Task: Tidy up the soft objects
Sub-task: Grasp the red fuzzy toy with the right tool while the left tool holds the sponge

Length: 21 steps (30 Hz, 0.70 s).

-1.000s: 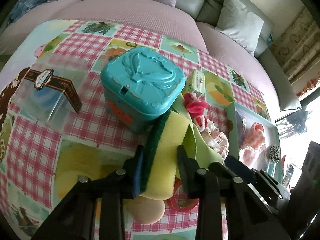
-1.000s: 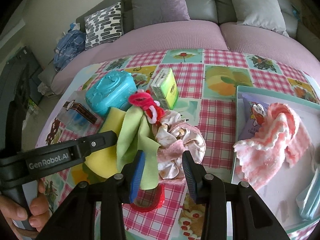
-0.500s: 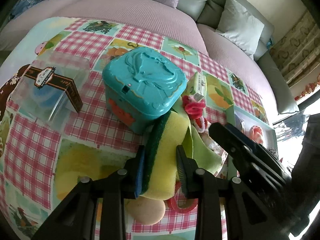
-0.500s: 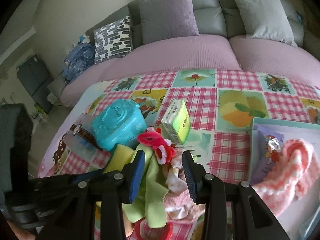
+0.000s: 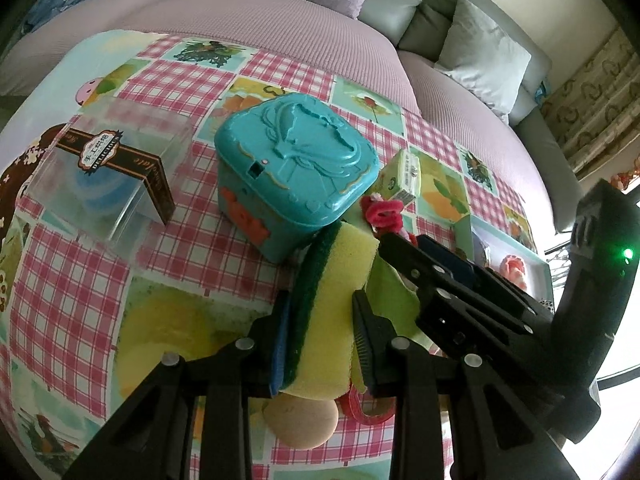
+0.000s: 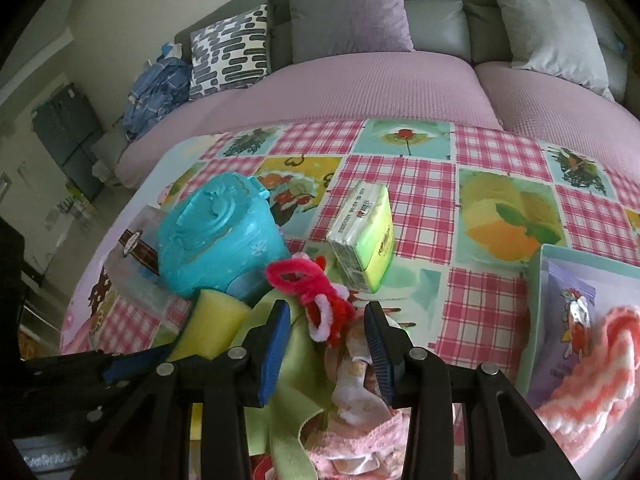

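The left gripper (image 5: pixel 320 332) has its jaws clamped on the yellow sponge (image 5: pixel 332 300), one pad against the dark green scouring face and the other against the yellow foam, and the sponge stands on edge with its far end leaning on the lower corner of the teal box (image 5: pixel 296 168). So the step in hand, as I judge it, is the lifting of the sponge out of the heap of soft things that lies just in front of the teal box on the bench (image 5: pixel 80 280). The right gripper (image 6: pixel 326 344) hangs over the same heap with its jaws apart and nothing pressed between them; under them I see the red fuzzy hair tie (image 6: pixel 316 300), the light green cloth (image 6: pixel 292 392) and the pale pink scrunchie (image 6: pixel 352 376), all touching each other. To the right of the teal box, well apart from it, stands the light blue tray (image 6: pixel 538 304), where a pink knitted cloth (image 6: pixel 592 372) already lies, so some of the sorting seems done. The next move, I think, asks the left hand to raise the sponge clear without dragging the green cloth, which lies against it, and to carry it toward the tray. The right jaws should go lower around only one thing, probably the hair tie, because the things are tangled and could come up together.
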### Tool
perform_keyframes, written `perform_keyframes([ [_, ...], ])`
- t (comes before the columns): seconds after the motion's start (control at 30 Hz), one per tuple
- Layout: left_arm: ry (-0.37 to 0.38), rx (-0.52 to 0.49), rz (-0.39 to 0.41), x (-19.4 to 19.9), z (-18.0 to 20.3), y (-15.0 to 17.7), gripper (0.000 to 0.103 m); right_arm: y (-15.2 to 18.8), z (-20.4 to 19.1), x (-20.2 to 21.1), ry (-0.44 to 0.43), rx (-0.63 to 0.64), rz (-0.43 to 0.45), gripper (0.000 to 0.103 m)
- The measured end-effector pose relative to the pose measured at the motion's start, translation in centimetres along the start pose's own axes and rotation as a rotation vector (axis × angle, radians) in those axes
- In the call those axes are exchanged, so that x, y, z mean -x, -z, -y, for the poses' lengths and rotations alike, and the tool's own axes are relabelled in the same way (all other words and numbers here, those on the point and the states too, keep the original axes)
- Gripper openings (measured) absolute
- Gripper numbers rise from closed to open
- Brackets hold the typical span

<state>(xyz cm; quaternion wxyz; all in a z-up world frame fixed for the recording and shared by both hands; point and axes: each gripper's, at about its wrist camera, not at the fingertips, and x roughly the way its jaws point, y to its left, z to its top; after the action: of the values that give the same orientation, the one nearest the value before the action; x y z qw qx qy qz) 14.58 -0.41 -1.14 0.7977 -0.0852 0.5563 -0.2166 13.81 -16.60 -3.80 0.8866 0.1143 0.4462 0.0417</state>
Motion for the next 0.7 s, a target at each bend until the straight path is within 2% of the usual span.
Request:
perform_keyframes([
  [0.07,-0.001,-0.001,0.001,0.1,0.0,0.0,0.031,-0.1,-0.1,-0.4,0.003,0.002,-0.007,0.041],
  [0.23,0.0,0.0,0.001,0.1,-0.1,0.0,0.031,0.0,-0.1,-0.7,0.0,-0.002,-0.009,0.023],
  [0.7,-0.012,-0.014,0.013,0.2,0.1,0.0,0.031,0.8,0.6,1.9,-0.003,-0.04,0.025,0.02],
])
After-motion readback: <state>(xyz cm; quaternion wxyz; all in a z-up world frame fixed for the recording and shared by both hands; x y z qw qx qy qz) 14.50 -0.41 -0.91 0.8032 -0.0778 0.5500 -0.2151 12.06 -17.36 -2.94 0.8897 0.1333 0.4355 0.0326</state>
